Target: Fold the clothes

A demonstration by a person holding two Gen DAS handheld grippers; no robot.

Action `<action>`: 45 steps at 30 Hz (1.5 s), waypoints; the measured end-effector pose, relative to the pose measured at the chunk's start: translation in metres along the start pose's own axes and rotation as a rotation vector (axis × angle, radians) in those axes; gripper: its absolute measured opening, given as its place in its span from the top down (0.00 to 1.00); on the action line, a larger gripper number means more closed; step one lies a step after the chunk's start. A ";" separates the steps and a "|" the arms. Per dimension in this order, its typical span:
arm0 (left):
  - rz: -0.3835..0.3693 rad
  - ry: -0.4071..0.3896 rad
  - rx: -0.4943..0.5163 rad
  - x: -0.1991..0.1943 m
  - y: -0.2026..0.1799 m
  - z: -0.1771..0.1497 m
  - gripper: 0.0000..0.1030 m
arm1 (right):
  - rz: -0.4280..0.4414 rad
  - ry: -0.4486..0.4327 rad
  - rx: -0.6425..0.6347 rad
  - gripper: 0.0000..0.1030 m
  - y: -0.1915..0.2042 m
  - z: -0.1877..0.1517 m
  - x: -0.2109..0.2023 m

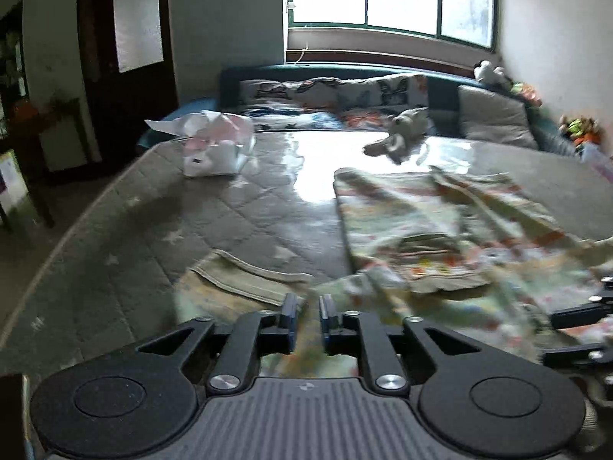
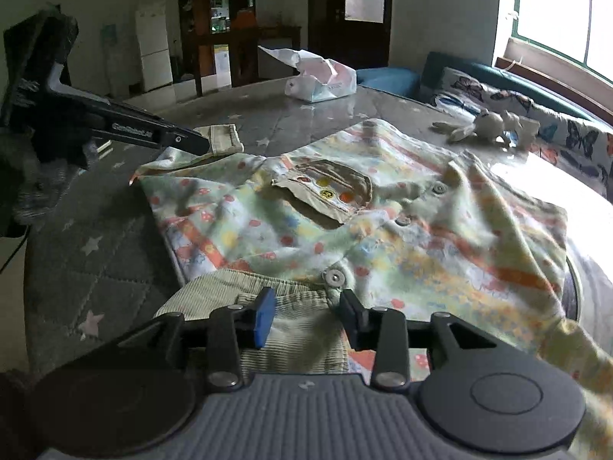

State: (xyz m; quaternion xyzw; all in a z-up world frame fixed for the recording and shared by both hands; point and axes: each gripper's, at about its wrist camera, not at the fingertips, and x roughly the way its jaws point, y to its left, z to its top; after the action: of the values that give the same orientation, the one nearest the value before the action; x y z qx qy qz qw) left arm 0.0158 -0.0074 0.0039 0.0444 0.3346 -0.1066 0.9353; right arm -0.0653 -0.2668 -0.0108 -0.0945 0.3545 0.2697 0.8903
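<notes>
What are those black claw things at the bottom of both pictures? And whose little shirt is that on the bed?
Those claws are grippers, pinching tools a person holds, one per hand. Each carries a camera looking along its two fingers, so each picture comes from one tool. The left gripper has its fingers nearly together around the shirt's sleeve; I can't tell if it pinches. The right gripper is open over the ribbed collar. The patterned child's shirt lies spread on a grey quilted mat with stars. Farther back sit a crumpled white bag and a small plush toy. I can't tell whose shirt it is.
</notes>
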 end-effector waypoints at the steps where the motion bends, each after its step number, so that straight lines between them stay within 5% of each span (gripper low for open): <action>1: 0.017 0.005 0.007 0.004 0.002 0.000 0.74 | 0.002 -0.001 0.003 0.64 0.000 0.000 0.000; 6: 0.100 0.030 0.040 0.024 0.010 0.001 0.72 | 0.001 -0.001 0.014 0.60 -0.002 -0.001 0.000; 9: 0.099 0.016 0.027 0.023 0.015 -0.003 0.93 | 0.000 0.000 0.025 0.58 -0.003 -0.001 0.001; 11: 0.100 -0.016 -0.002 0.014 0.021 -0.003 0.95 | -0.002 0.001 0.027 0.58 -0.004 -0.001 0.001; 18: 0.235 -0.114 -0.222 -0.033 0.073 -0.011 0.96 | -0.010 0.001 0.031 0.57 -0.003 -0.001 0.002; 31: 0.398 -0.021 -0.422 -0.029 0.129 -0.040 0.97 | -0.030 0.010 0.022 0.55 0.001 0.002 0.003; 41: 0.499 -0.008 -0.445 -0.033 0.137 -0.035 0.91 | -0.024 0.013 0.028 0.55 -0.002 0.002 0.001; 45: 0.424 -0.051 -0.379 -0.040 0.119 -0.026 0.91 | -0.020 -0.009 0.036 0.55 -0.003 0.007 -0.001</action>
State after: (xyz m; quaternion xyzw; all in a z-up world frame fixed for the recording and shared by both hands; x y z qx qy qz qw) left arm -0.0031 0.1194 0.0111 -0.0649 0.3081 0.1545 0.9365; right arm -0.0608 -0.2673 -0.0053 -0.0809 0.3545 0.2548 0.8961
